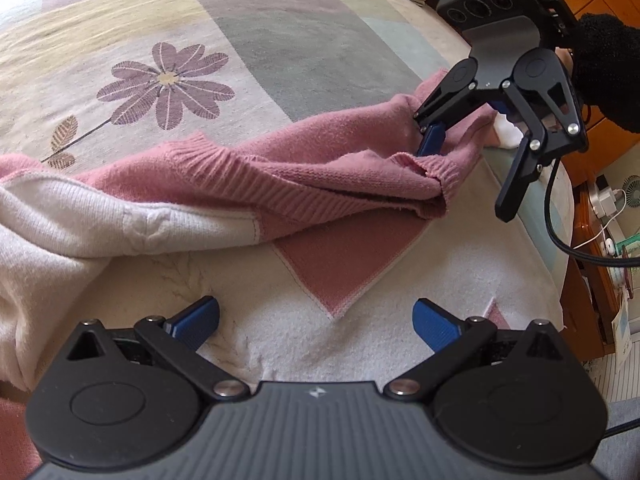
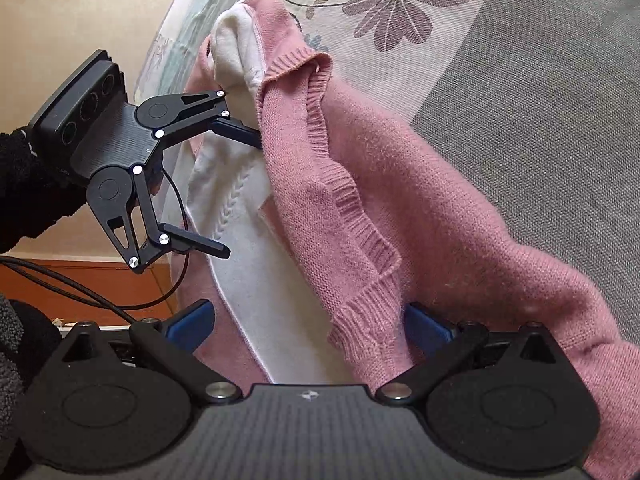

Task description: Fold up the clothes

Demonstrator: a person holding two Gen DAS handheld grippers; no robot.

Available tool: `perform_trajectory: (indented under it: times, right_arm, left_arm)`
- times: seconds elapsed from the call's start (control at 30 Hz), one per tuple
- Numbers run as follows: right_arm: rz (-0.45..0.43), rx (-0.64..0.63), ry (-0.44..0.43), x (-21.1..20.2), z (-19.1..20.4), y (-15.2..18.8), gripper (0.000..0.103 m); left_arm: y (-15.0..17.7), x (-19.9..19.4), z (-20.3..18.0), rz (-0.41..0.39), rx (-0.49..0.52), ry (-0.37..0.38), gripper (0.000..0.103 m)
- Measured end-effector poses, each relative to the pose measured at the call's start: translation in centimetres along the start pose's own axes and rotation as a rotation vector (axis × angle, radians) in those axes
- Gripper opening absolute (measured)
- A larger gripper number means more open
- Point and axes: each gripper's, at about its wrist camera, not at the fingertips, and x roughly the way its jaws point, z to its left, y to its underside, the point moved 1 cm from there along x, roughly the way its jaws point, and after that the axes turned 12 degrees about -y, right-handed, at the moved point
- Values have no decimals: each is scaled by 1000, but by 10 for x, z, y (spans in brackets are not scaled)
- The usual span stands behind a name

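Observation:
A pink and white knit sweater [image 1: 320, 176] lies crumpled on the bed. In the left wrist view my left gripper [image 1: 316, 322] is open just above the sweater's white and pink front panel, with nothing between its pads. My right gripper [image 1: 468, 178] is open at the sweater's far end; one blue pad touches a pink fold and the other finger hangs off to the side. In the right wrist view the sweater [image 2: 440, 220] has its ribbed hem draped between the spread fingers of the right gripper [image 2: 306, 326]. The left gripper [image 2: 240, 196] stands open at the white part.
The bed cover [image 1: 168, 80] has a purple flower print and grey, yellow and green patches. The bed's edge runs along the right, with wooden furniture [image 1: 592, 280] holding small items beyond it. A black fleece sleeve [image 1: 608, 72] and a black cable [image 1: 560, 236] trail behind the right gripper.

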Motion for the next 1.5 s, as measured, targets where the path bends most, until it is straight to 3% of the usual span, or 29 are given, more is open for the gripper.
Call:
perform_trajectory:
  times: [0.1, 0.17, 0.27, 0.3, 0.37, 0.47, 0.63, 0.87, 1.2, 1.33, 1.5]
  right_arm:
    - [-34, 87, -34, -20, -19, 12, 85]
    - [-55, 129, -34, -31, -29, 20, 67]
    - [-86, 154, -24, -34, -36, 27, 53]
    - [-79, 141, 2, -31, -34, 25, 48]
    - [-62, 116, 67, -24, -28, 20, 27]
    - [-46, 20, 173, -22, -5, 14, 20]
    - [-130, -94, 292, -47, 24, 3, 19]
    - [-281, -115, 431, -98, 14, -21, 19]
    - [-484, 42, 629, -122, -41, -46, 19]
    - [-524, 81, 665, -125, -41, -50, 31]
    - [-580, 2, 654, -130, -8, -64, 36]
  left_arm:
    - [1, 0, 2, -8, -16, 10, 102]
    - [3, 0, 2, -19, -21, 8, 102]
    - [3, -1, 1, -23, -16, 5, 102]
    - [3, -1, 1, -25, -14, 3, 102]
    - [2, 0, 1, -20, -10, 6, 102]
    - [0, -1, 3, -7, -32, 12, 102]
    - [-5, -6, 3, -33, -80, -7, 102]
    - [-17, -12, -2, -77, -49, -40, 102]
    - [-17, -19, 9, -105, -95, -110, 102]
    - [-10, -19, 15, -89, -104, -120, 102]
    - [-8, -24, 17, -98, -112, -106, 102]
